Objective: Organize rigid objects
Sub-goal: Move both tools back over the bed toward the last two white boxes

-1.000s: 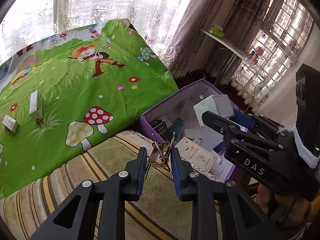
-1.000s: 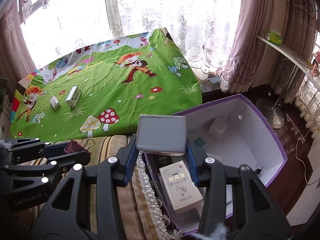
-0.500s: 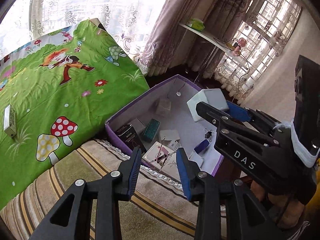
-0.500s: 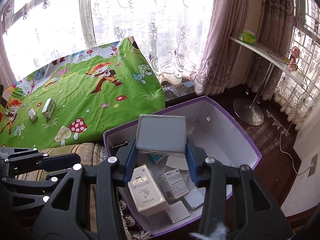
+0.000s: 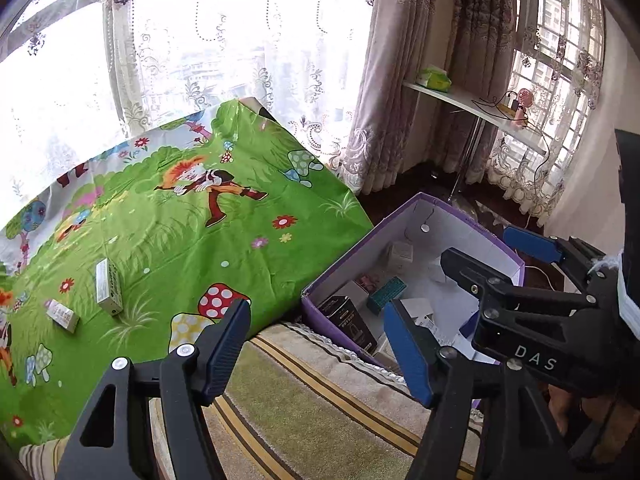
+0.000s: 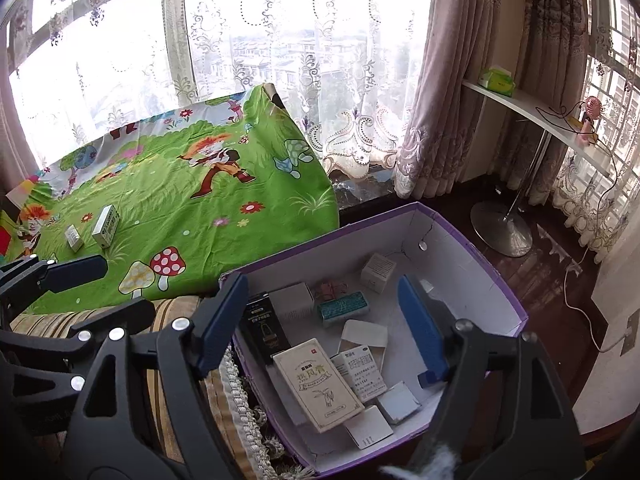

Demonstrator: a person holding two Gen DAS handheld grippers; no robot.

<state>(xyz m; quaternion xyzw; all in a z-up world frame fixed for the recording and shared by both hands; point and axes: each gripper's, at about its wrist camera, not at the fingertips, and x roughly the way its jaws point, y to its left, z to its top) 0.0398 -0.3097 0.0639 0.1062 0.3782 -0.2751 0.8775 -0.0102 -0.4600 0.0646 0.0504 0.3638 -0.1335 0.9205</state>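
Observation:
A purple cardboard box [image 6: 472, 240] with a white inside stands beside the bed and holds several small packages: a beige carton [image 6: 318, 384], a black box [image 6: 262, 326], a teal box [image 6: 344, 308] and white boxes. My right gripper [image 6: 322, 312] is open and empty above the box. My left gripper [image 5: 320, 344] is open and empty over the striped blanket [image 5: 304, 412], near the box's left edge [image 5: 340, 276]. Two small boxes [image 5: 108, 288] [image 5: 62, 316] lie on the green cartoon sheet [image 5: 180, 220]. The right gripper shows in the left wrist view [image 5: 496, 256].
A lace curtain and window lie behind the bed. A white shelf [image 6: 536, 114] on a metal stand [image 6: 500, 228] is at the right over dark wood floor. A white cable [image 6: 584, 304] runs on the floor right of the box.
My left gripper opened and let go of the metal clips; my right gripper opened and released the grey-white box into the purple box. Both grippers moved over the box, then the left swung back left.

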